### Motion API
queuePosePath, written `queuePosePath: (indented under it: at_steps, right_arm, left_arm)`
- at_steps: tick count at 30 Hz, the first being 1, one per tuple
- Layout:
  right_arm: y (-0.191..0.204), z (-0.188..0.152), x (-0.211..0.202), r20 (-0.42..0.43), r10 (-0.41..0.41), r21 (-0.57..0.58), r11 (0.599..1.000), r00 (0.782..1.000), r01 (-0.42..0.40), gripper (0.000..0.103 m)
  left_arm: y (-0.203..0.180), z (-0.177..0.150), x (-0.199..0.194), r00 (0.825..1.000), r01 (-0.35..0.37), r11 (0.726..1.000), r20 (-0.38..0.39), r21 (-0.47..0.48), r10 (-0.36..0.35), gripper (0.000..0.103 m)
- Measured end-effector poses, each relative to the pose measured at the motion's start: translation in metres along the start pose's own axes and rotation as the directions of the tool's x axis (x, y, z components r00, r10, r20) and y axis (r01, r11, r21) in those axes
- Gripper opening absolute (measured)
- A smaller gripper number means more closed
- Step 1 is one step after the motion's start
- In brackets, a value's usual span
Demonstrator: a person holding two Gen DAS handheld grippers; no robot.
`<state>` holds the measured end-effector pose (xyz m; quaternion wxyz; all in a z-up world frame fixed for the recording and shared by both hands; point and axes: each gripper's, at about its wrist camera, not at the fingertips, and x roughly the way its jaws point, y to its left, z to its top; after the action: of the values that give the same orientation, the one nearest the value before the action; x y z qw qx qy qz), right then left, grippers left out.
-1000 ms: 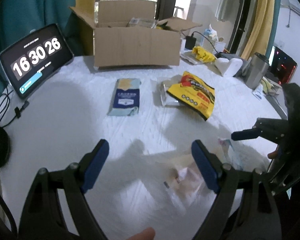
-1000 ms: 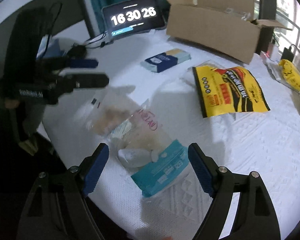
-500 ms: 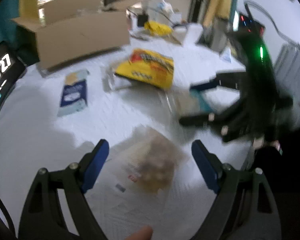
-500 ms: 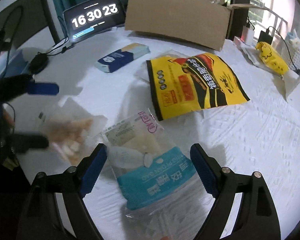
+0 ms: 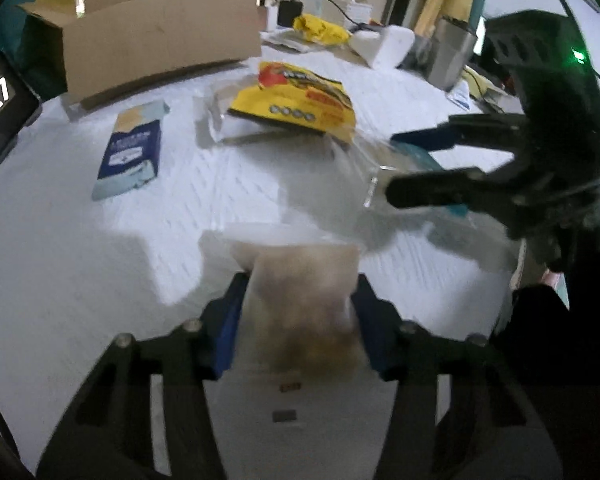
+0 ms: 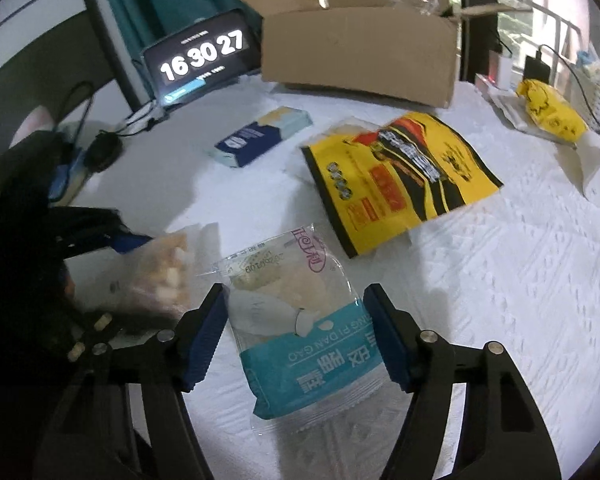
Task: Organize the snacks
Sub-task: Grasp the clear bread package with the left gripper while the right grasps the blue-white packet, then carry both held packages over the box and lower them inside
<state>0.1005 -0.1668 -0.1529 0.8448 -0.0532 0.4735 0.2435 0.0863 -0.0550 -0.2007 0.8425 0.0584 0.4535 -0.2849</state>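
Note:
My left gripper (image 5: 298, 300) is shut on a clear bag of pale brown snacks (image 5: 304, 292), pads pressed on both sides. That bag also shows in the right wrist view (image 6: 160, 276), held just above the white tablecloth. My right gripper (image 6: 296, 328) is open, its blue pads either side of a clear and teal cake packet (image 6: 300, 332) that lies on the cloth. A yellow snack bag (image 6: 396, 180) and a blue and pale box (image 6: 260, 136) lie farther back. An open cardboard box (image 6: 360, 52) stands at the far edge.
A tablet clock (image 6: 200, 56) with cables stands at the back left. A second yellow packet (image 6: 548, 112), a white object (image 5: 388, 44), a charger and a metal cup (image 5: 448, 52) crowd the back right. The table's near edge is close below both grippers.
My left gripper has swung right over the clear snack bag and shut on it. My right gripper has moved forward and narrowed, so its pads now flank the teal packet.

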Motion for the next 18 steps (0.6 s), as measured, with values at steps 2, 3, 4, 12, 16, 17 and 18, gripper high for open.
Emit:
queuePosePath:
  at_steps: [2,3,4,12,16,17,18]
  right_arm:
    - [0.002,0.004,-0.004,0.016,0.014,-0.006,1.000,1.000,-0.014,0.072]
    - [0.003,0.007,-0.008,0.032,0.022,-0.009,1.000,0.999,-0.022,0.072]
    - [0.003,0.009,-0.010,0.039,0.028,-0.010,1.000,0.999,-0.027,0.072]
    - [-0.003,0.036,-0.021,0.101,0.026,-0.003,1.000,0.995,-0.025,0.072]
    - [-0.010,0.049,-0.021,0.120,0.020,0.004,1.000,0.993,-0.021,0.072]
    - [-0.011,0.053,-0.021,0.124,0.019,0.003,1.000,0.992,-0.020,0.072]
    - [-0.012,0.058,-0.022,0.132,0.020,0.002,1.000,0.991,-0.020,0.072]
  left_arm:
    - [0.001,0.002,-0.001,1.000,-0.008,1.000,0.010,-0.003,0.008,0.049]
    - [0.002,0.004,-0.003,1.000,-0.012,1.000,0.018,-0.009,0.013,0.048]
    - [0.004,0.006,-0.006,0.999,-0.020,1.000,0.032,-0.017,0.020,0.048]
    - [0.023,0.025,-0.024,0.994,0.008,0.995,0.109,-0.097,0.003,0.048]
    - [0.035,0.038,-0.033,0.989,-0.009,0.993,0.146,-0.121,0.027,0.048]
    - [0.037,0.041,-0.034,0.988,-0.013,0.992,0.153,-0.124,0.032,0.048]
    - [0.041,0.045,-0.037,0.986,-0.019,0.991,0.164,-0.129,0.041,0.048]
